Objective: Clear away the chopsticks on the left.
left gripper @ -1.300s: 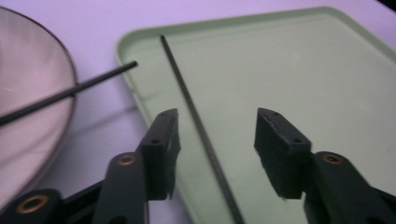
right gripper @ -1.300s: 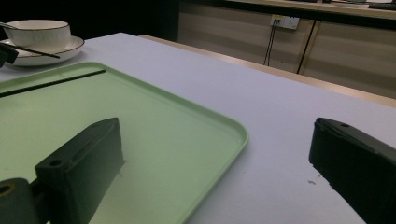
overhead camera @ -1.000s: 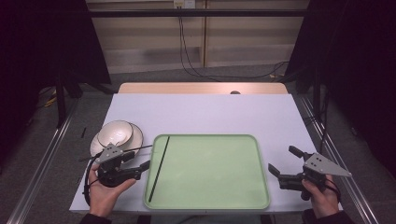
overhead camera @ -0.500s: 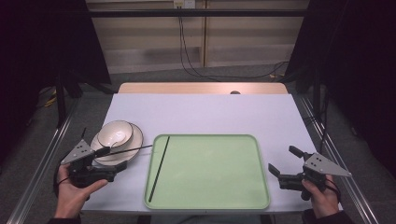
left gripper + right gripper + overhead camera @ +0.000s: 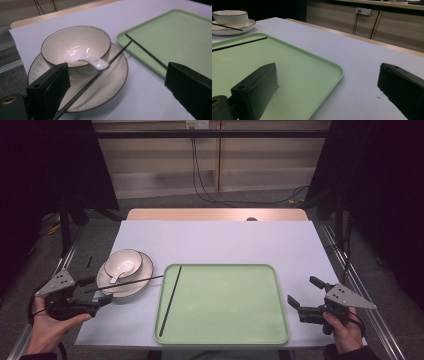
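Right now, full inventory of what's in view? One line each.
tray: 1, light green, middle of the table
chopstick on tray: 1, black, lying along the tray's left side
chopstick on plate: 1, black, across the plate's rim, tip toward the tray
plate: 1, cream with dark rim, left of the tray
bowl: 1, cream with dark rim, on the plate
spoon: 1, white, in the bowl, handle over its rim
table: 1, white top
left gripper: 1, black, jaws open, near the plate
right gripper: 1, black, jaws open, right of the tray
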Motion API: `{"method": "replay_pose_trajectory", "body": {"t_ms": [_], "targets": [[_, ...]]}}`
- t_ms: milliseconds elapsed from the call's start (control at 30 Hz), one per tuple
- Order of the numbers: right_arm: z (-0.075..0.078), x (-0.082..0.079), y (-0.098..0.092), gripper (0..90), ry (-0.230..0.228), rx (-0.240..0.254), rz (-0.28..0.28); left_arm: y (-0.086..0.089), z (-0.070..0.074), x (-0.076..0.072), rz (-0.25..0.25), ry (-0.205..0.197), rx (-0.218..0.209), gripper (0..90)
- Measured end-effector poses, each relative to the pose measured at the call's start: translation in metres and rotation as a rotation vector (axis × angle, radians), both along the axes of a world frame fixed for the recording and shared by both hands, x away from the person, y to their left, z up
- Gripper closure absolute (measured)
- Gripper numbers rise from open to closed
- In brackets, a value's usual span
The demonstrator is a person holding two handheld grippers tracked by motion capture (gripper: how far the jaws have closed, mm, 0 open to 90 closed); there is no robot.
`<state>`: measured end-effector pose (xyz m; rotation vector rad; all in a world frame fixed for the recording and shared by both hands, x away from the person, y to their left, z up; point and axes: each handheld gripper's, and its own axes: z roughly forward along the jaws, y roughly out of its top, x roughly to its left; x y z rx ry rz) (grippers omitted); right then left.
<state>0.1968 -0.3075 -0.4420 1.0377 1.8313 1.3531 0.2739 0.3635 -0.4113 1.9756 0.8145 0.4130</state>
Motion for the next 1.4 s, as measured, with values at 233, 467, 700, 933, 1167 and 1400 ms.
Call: {"method": "replay_pose_trajectory", "body": {"t_ms": [233,467,700,933,1167,1400], "targets": [[0.0,0.0,0.0,2.4,0.001,-0.001,-0.004,0.013,-0.013,0.02,-0.045,-0.011,0.074,32.3],[0.0,0.0,-0.001,2.4,0.004,0.001,-0.004,0.01,-0.019,0.041,-0.104,0.079,0.12,40.0],[0.0,0.0,-0.001,2.4,0.004,-0.001,0.0,0.008,-0.025,0.047,-0.14,0.087,0.177,46.1],[0.0,0.0,-0.001,2.4,0.005,-0.008,-0.005,0.003,-0.031,0.054,-0.17,0.083,0.221,57.2],[0.0,0.0,-0.001,2.4,0.014,-0.007,-0.005,0.0,-0.038,0.059,-0.174,0.099,0.248,67.0],[-0.001,0.0,-0.002,2.3,0.015,-0.007,-0.007,-0.001,-0.038,0.061,-0.205,0.11,0.235,72.3]]}}
